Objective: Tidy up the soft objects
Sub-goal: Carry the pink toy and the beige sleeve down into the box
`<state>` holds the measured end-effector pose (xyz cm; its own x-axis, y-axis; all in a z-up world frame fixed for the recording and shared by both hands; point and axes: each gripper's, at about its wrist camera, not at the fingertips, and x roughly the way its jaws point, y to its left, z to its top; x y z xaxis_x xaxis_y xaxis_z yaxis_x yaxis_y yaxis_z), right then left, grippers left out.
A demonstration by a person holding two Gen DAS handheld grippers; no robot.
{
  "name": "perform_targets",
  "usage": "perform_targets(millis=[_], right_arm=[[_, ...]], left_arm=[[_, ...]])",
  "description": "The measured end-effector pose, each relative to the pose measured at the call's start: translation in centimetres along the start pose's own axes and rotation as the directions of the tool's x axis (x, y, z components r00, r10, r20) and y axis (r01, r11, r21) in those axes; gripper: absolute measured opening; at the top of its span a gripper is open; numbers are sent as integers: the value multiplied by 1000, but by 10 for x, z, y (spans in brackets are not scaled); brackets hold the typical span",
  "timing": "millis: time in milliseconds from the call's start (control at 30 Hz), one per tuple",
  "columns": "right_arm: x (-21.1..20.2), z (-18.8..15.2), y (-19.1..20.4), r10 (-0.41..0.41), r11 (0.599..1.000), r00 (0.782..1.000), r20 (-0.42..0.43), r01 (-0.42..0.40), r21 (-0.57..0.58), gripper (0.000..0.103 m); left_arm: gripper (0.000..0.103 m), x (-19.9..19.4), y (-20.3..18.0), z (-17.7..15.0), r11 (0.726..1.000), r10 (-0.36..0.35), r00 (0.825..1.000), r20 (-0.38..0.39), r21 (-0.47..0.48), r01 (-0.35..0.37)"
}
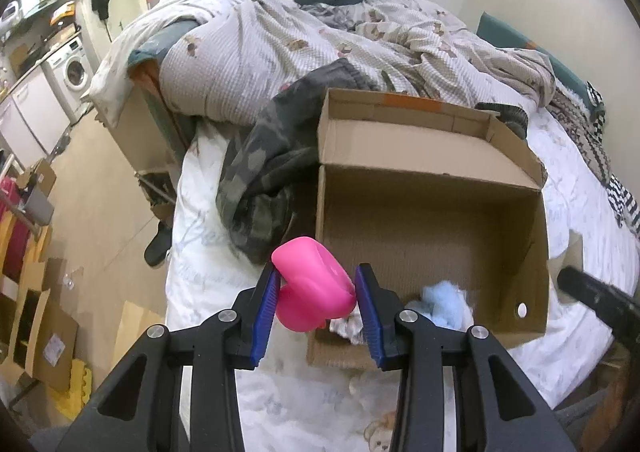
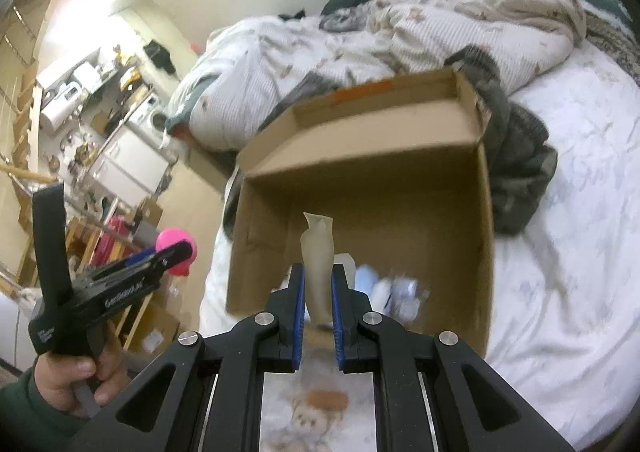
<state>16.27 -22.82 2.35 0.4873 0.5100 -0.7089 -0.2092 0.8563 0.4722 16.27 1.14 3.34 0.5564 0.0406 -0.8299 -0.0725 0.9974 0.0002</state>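
Observation:
My left gripper [image 1: 316,286] is shut on a pink heart-shaped soft toy [image 1: 310,288], held just left of the near left corner of an open cardboard box [image 1: 436,156] on the bed. A light blue fluffy item [image 1: 442,302] and a patterned cloth lie in the box's near end. My right gripper [image 2: 319,284] is shut on a pale beige soft object [image 2: 317,252], upright above the near rim of the box [image 2: 360,144]. The left gripper [image 2: 160,258] with the pink toy [image 2: 178,248] shows at the left of the right wrist view.
The box sits on a white bedsheet [image 1: 200,236]. A camouflage garment [image 1: 260,180] lies against the box's left side, a rumpled duvet [image 1: 280,48] behind. Left of the bed is wooden floor [image 1: 92,212] with flat cardboard pieces and a washing machine [image 1: 74,68].

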Motion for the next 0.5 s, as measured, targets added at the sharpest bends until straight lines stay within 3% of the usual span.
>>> perform_targets(millis=[167, 500], right_arm=[[9, 1, -16, -30, 999, 999, 39, 29, 22, 14], [50, -7, -38, -82, 995, 995, -52, 85, 54, 14]], left_arm=[[35, 19, -10, 7, 999, -33, 999, -29, 12, 33], [35, 63, -29, -4, 997, -72, 996, -61, 35, 75]])
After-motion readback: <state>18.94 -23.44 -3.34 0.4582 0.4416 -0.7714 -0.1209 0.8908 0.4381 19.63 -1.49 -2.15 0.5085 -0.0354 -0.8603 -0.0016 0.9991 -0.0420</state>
